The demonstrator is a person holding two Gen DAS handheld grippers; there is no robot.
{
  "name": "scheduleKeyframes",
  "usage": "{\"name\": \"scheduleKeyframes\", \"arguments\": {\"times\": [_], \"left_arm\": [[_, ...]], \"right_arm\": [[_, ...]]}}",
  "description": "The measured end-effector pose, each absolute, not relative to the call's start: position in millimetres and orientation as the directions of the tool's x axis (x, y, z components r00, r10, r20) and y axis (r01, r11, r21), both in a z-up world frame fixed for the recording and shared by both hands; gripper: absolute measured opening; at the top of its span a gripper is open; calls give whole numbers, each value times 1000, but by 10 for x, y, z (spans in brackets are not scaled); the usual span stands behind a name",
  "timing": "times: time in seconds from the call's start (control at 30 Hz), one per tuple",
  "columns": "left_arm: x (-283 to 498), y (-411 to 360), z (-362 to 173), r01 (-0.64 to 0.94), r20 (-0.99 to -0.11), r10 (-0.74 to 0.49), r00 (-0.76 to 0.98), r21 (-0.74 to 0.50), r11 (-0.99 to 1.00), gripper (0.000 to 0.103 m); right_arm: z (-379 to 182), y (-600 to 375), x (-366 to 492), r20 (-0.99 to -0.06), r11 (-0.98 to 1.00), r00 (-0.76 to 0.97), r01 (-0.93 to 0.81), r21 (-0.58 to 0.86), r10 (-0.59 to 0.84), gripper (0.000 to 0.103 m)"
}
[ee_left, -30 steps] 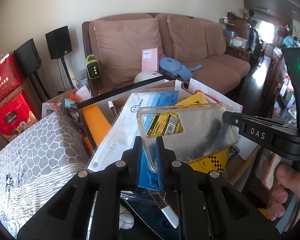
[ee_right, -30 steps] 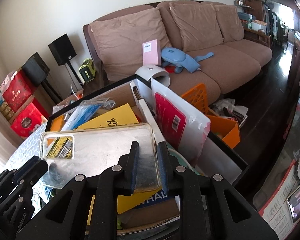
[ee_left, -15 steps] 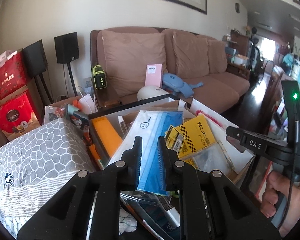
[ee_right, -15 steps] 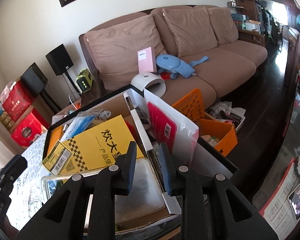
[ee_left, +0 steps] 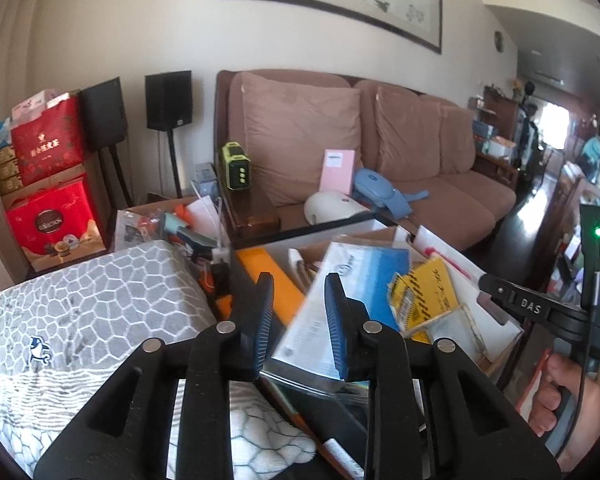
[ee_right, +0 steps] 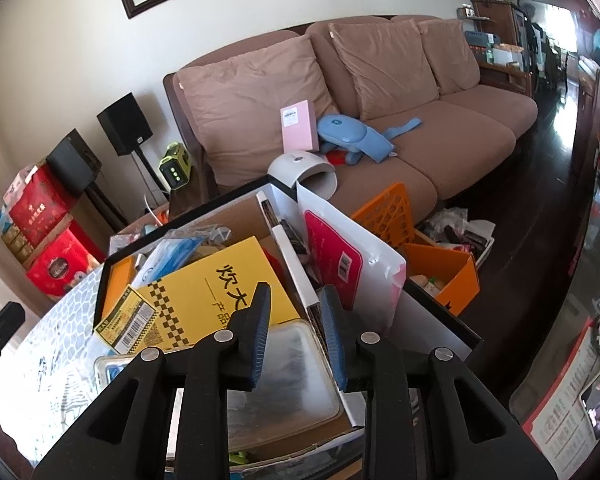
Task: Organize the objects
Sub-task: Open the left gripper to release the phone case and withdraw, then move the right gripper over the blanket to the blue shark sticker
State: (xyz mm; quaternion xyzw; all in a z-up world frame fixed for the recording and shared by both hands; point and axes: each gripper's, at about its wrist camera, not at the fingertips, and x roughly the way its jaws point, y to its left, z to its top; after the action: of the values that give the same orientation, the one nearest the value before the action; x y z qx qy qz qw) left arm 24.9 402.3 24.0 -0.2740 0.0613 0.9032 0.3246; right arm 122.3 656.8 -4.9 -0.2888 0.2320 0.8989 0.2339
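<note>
A clear phone case (ee_right: 288, 368) lies flat in the open black-rimmed box (ee_right: 204, 208), its far edge on a yellow booklet (ee_right: 220, 280). My right gripper (ee_right: 295, 294) hovers just above the case with its jaws opening; the pads do not press on anything. In the left wrist view the case (ee_left: 452, 328) lies off to the right by the yellow booklet (ee_left: 432, 288). My left gripper (ee_left: 299, 284) is held above the box's near corner, jaws opening, with nothing between them. Beyond its fingers lies a blue and white mask pack (ee_left: 352, 280).
A white sleeve with a red card (ee_right: 340, 256) stands upright in the box. An orange basket (ee_right: 432, 252) sits on the floor to the right. A grey patterned cloth (ee_left: 80, 312) covers the surface at left. A brown sofa (ee_right: 380, 80) stands behind. A hand (ee_left: 556, 392) grips the right tool.
Both grippers let go of the clear case, which dropped flat into the box. The left gripper drew back and up, away from it. Both pairs of jaws widened.
</note>
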Motion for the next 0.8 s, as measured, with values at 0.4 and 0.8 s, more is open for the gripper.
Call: {"name": "scheduleKeyframes", "arguments": {"times": [0.4, 0.8], "left_arm": [[-32, 3396, 424, -524, -501, 485, -716, -72, -849, 27], [-378, 2385, 470, -380, -486, 340, -805, -18, -925, 34]], "right_arm": [[126, 6352, 1186, -568, -828, -777, -490, 272, 273, 40], [209, 6083, 1072, -540, -880, -806, -418, 228, 242, 49]]}}
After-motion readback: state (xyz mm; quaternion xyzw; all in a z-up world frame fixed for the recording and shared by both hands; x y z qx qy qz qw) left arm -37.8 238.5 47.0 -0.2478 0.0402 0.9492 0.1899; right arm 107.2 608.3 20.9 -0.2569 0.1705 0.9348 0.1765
